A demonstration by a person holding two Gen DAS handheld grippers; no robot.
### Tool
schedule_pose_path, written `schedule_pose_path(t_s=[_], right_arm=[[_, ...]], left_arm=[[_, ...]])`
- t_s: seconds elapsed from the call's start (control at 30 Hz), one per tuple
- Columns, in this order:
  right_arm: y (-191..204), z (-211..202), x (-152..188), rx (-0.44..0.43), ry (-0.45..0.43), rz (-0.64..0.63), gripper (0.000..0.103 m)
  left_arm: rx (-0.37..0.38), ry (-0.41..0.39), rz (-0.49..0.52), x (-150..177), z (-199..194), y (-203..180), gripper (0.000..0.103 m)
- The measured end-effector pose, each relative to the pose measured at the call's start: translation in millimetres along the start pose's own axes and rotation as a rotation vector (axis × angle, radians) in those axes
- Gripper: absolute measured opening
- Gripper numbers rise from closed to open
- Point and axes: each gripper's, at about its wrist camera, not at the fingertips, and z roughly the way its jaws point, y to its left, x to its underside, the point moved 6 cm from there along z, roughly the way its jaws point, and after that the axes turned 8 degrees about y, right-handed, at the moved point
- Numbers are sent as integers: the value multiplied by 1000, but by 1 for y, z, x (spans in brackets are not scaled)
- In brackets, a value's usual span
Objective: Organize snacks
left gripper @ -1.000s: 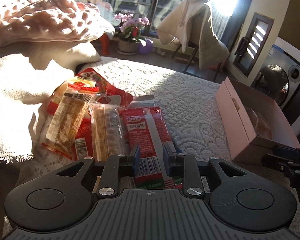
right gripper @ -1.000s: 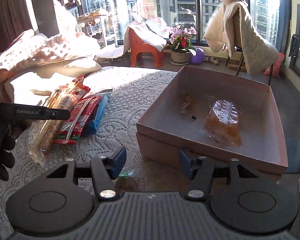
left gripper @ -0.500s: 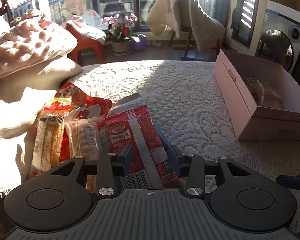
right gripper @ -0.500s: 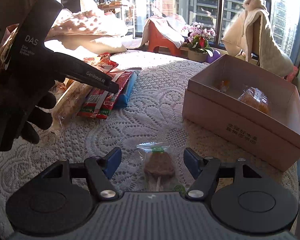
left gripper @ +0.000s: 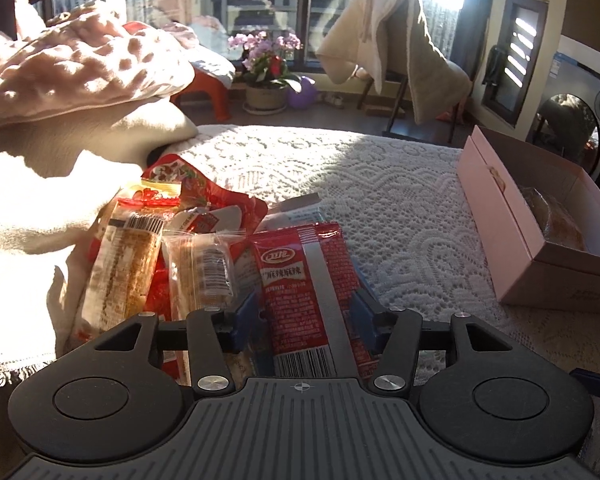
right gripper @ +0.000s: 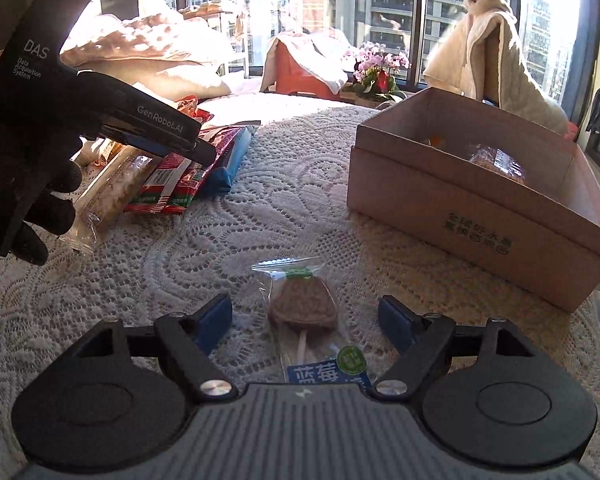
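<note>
My left gripper (left gripper: 304, 312) straddles a red snack packet (left gripper: 300, 272) on the lace tablecloth (left gripper: 400, 208). Its jaws are opening and the pads stand just off the packet's sides. Two clear cracker packs (left gripper: 124, 264) and a red bag (left gripper: 208, 196) lie to its left. My right gripper (right gripper: 304, 316) is spreading its jaws too, with a wrapped brown lollipop (right gripper: 302, 308) flat on the cloth between them, untouched. A pink cardboard box (right gripper: 460, 208) stands to the right and holds a wrapped bun (right gripper: 496, 162). In the right wrist view a gloved hand (right gripper: 28, 200) holds the left gripper (right gripper: 204, 152) over the snack pile.
Blankets and pillows (left gripper: 80, 80) are heaped to the left of the snacks. A blue packet (right gripper: 228, 164) lies under the red one. Beyond the table are a draped chair (left gripper: 400, 52), a flower pot (left gripper: 266, 76) and a washing machine (left gripper: 572, 120). The box (left gripper: 496, 216) sits near the table's right edge.
Both grippers' jaws have spread apart. The left one's now flank the red packet. The right gripper dropped away from the box front, and the lollipop now lies between its fingers.
</note>
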Motion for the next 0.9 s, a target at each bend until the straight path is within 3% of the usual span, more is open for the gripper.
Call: schedule_pose_path(t_s=[0.33, 0.53, 0.63, 0.67, 0.7, 0.9], right_arm=[[-3, 2, 1, 7, 6, 20, 90], [-3, 2, 1, 6, 6, 20, 91], [-2, 2, 1, 6, 6, 21, 91], [-2, 2, 1, 5, 6, 21, 91], [-2, 2, 1, 5, 6, 22, 91], [-3, -1, 2, 7, 10, 27, 91]], left_arm=[[33, 1, 21, -1, 6, -10, 59], [28, 11, 103, 2, 10, -18, 63], [66, 26, 116, 9, 3, -20, 57], [86, 32, 107, 12, -1, -21, 52], [96, 33, 103, 15, -5, -21, 39], [187, 74, 207, 54, -39, -41, 39]])
